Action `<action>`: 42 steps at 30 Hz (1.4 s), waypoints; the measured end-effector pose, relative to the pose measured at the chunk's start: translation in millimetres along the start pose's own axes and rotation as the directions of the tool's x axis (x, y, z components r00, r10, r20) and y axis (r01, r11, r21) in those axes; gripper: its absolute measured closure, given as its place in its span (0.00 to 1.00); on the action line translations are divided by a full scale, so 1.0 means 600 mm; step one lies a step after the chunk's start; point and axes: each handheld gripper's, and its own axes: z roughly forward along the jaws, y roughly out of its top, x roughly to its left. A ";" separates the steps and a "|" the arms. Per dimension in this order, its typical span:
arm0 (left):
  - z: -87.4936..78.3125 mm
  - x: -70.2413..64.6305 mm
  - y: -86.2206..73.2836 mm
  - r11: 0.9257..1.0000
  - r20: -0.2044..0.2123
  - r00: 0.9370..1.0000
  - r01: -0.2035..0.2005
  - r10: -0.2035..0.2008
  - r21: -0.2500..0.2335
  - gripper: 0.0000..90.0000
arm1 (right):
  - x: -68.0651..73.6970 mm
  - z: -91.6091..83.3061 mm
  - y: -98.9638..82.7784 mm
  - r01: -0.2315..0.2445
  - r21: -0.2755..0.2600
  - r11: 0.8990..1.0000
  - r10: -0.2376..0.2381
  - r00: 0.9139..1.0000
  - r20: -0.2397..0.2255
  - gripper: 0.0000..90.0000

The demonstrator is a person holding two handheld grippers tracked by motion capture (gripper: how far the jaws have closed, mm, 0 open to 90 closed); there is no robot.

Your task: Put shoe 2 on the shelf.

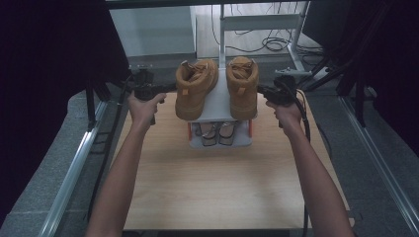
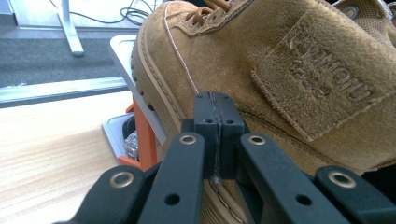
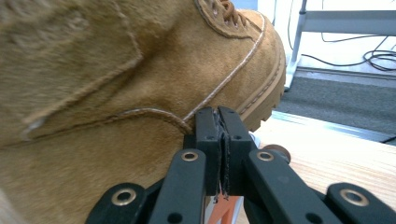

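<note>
Closed, empty left gripper [image 2: 215, 100] against left boot [image 2: 280, 79], right gripper [image 3: 217, 114] likewise at right boot [image 3: 116, 84]

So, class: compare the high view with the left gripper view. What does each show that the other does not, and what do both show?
High view alone: both forearms, the right gripper beside the right boot, and sandals on the rack's lower shelf.

Left gripper view alone: the stamped suede patch on the left boot, and the shut black jaws right up against its side.

Both: the left gripper, left boot, grey rack with orange posts, and wooden table.
</note>
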 end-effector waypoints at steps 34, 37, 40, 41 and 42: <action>0.049 -0.048 0.005 0.998 -0.012 0.999 -0.048 0.048 0.029 1.00 | 0.036 0.046 0.008 0.056 0.000 0.998 -0.056 0.998 0.028 1.00; 0.051 -0.041 0.006 0.998 -0.026 0.999 -0.044 0.045 0.035 0.99 | 0.025 0.055 0.006 0.058 0.044 0.997 -0.062 0.993 0.099 0.99; 0.059 -0.035 0.006 0.998 -0.027 0.999 -0.038 0.039 0.045 1.00 | 0.015 0.069 0.001 0.036 0.066 0.997 -0.043 0.994 0.100 1.00; 0.062 -0.034 0.006 0.999 -0.028 0.999 -0.034 0.035 0.043 1.00 | 0.014 0.073 0.001 0.034 0.059 0.998 -0.039 0.994 0.099 1.00; 0.065 -0.032 0.006 0.998 -0.026 0.999 -0.031 0.033 0.046 1.00 | 0.014 0.074 0.001 0.028 0.052 0.998 -0.033 0.995 0.099 1.00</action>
